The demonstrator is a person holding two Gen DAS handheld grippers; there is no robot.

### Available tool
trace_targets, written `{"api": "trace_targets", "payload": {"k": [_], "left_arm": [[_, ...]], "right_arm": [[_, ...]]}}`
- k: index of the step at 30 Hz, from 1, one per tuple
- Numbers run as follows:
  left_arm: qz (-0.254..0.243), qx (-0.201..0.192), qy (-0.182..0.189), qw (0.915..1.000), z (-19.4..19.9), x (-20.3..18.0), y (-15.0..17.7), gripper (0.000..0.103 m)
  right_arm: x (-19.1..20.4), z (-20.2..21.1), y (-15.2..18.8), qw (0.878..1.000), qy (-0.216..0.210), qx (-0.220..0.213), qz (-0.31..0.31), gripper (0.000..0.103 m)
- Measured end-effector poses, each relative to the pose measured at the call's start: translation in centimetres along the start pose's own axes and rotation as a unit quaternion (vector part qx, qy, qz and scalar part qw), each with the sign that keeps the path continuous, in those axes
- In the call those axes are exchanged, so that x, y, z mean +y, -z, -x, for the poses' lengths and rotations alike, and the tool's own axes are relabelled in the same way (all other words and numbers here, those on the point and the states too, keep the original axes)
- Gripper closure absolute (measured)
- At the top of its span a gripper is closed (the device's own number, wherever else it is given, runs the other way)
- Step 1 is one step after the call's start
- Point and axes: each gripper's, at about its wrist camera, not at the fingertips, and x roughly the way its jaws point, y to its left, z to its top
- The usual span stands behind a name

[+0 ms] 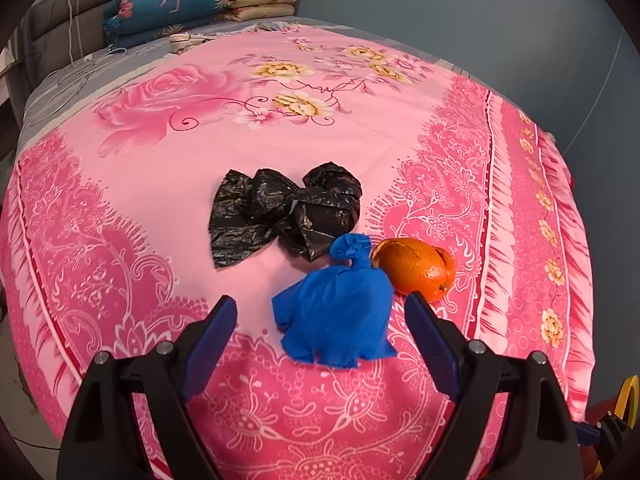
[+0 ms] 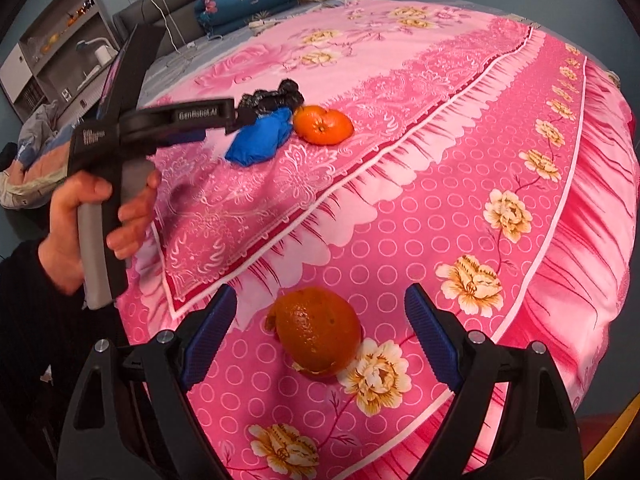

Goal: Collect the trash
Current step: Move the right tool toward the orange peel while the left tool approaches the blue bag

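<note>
Both grippers gape wide, holding nothing: left gripper (image 1: 320, 316) over blue glove (image 1: 334, 312) beside orange peel (image 1: 416, 270) mid-bed, right gripper (image 2: 320, 312) over 2nd peel (image 2: 318, 330) nr bed edge, which prob collapses or skids off the bedspread (image 2: 460, 184) if pinched off-centre.

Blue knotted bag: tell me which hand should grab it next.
Left. The left gripper is open with the blue knotted bag lying between its fingers; the right gripper is open over an orange peel nearer the bed's edge.

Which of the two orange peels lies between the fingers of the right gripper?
The lone orange peel near the bed's edge, between the open right gripper fingers. The other peel lies farther off, beside the blue bundle.
</note>
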Motion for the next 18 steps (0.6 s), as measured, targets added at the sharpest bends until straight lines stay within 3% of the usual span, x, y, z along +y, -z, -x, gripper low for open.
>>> {"api": "trace_targets", "payload": {"k": [7, 10, 18], "left_arm": [[-0.013, 0.022, 0.017, 0.9995, -2.1, -0.5, -0.1, 0.033], [-0.019, 0.032, 0.027, 0.9989, -2.8, -0.8, 0.2, 0.042], [-0.027, 0.038, 0.033, 0.9984, -3.7, -0.9, 0.3, 0.07]], "right_arm": [[0.0, -1.2, 0.6, 1.0, -0.001, 0.017, 0.001, 0.021], [-0.1, -1.8, 0.7, 1.0, -0.004, 0.026, 0.0, 0.022], [0.0, -3.5, 0.7, 0.999, -0.001, 0.047, -0.001, 0.043]]}}
